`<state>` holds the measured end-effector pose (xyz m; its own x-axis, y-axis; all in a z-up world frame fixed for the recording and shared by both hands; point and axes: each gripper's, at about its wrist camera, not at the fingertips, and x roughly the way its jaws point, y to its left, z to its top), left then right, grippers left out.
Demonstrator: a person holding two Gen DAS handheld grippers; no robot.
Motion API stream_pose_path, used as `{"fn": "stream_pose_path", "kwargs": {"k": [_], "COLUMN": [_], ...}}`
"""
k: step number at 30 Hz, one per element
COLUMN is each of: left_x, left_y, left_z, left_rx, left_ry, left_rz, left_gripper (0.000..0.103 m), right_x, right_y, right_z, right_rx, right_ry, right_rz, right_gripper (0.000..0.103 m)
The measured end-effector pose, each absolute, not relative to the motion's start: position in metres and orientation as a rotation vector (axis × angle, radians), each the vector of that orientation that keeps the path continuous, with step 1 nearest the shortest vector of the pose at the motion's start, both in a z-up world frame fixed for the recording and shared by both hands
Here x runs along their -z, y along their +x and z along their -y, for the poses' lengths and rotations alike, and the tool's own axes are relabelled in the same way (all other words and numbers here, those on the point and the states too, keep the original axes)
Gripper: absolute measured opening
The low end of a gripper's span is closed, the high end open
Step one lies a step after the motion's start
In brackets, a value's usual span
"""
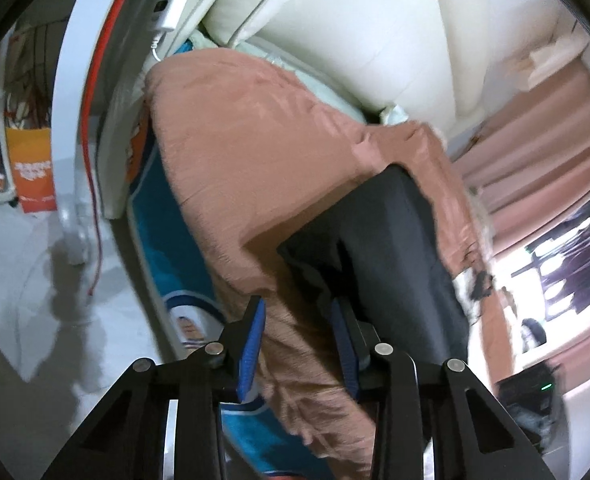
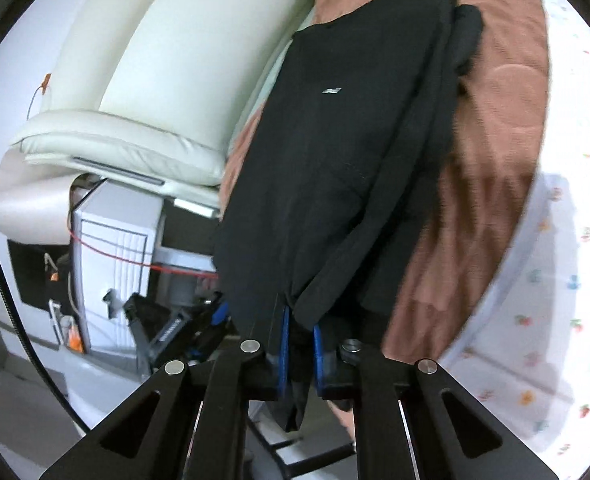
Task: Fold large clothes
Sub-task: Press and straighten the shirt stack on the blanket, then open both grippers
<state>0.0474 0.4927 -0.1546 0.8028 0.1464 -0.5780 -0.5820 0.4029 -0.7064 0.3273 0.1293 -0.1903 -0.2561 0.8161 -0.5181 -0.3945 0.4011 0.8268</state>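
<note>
A large black garment lies stretched over a brown blanket on the bed. My right gripper is shut on its near hem, with a bunch of black cloth between the blue pads. In the left wrist view the same black garment lies on the brown blanket. My left gripper stands at its edge with the jaws apart; brown blanket shows between the blue pads, and the right finger touches the black cloth. The left gripper also shows low left in the right wrist view.
A cream padded headboard runs along the bed. A white cabinet with a red cable stands beside it. A floral sheet covers the bed's right. A teal patterned mat, an orange bag and pink curtains show in the left wrist view.
</note>
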Motion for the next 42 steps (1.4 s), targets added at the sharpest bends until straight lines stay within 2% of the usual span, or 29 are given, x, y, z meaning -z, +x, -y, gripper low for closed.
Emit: {"fn": "stream_pose_path", "kwargs": {"k": [3, 7, 9, 10, 11, 13, 14, 21, 24, 25, 28, 35, 42], "left_x": [0.153, 0.158, 0.157, 0.157, 0.156, 0.157, 0.159, 0.156, 0.151, 0.148, 0.138, 0.142, 0.139], "left_y": [0.044, 0.048, 0.048, 0.05, 0.052, 0.059, 0.062, 0.083, 0.085, 0.085, 0.084, 0.085, 0.078], "left_z": [-0.492, -0.498, -0.5, -0.5, -0.502, -0.504, -0.504, -0.499, -0.503, -0.506, -0.515, -0.532, -0.512], "left_rx": [-0.475, -0.459, -0.457, -0.455, -0.455, -0.445, -0.435, -0.411, -0.427, -0.425, -0.424, -0.493, -0.526], "left_ry": [-1.098, -1.145, -1.153, -1.152, -1.15, -1.16, -1.173, -1.133, -1.109, -1.101, -1.081, -1.055, -1.027], "left_rz": [-0.425, -0.43, -0.419, -0.416, -0.417, -0.424, -0.429, -0.46, -0.471, -0.475, -0.467, -0.498, -0.529], "left_gripper": [0.036, 0.051, 0.058, 0.061, 0.062, 0.063, 0.063, 0.062, 0.047, 0.042, 0.037, 0.036, 0.039], "right_x": [0.202, 0.204, 0.201, 0.196, 0.191, 0.186, 0.186, 0.206, 0.219, 0.221, 0.222, 0.227, 0.217], "right_y": [0.327, 0.326, 0.325, 0.324, 0.322, 0.32, 0.319, 0.317, 0.315, 0.313, 0.308, 0.285, 0.285], "right_z": [-0.126, -0.126, -0.123, -0.12, -0.116, -0.113, -0.113, -0.133, -0.14, -0.141, -0.145, -0.168, -0.159], "right_rx": [-1.209, -1.217, -1.218, -1.212, -1.201, -1.18, -1.178, -1.193, -1.2, -1.202, -1.226, -1.237, -1.192], "right_ry": [0.414, 0.407, 0.397, 0.372, 0.34, 0.289, 0.277, 0.277, 0.339, 0.351, 0.416, 0.421, 0.338], "right_rz": [-1.419, -1.441, -1.442, -1.42, -1.393, -1.357, -1.353, -1.411, -1.455, -1.457, -1.48, -1.495, -1.442], "right_gripper": [0.01, 0.012, 0.02, 0.027, 0.039, 0.052, 0.053, 0.053, 0.048, 0.042, 0.034, 0.031, 0.034]}}
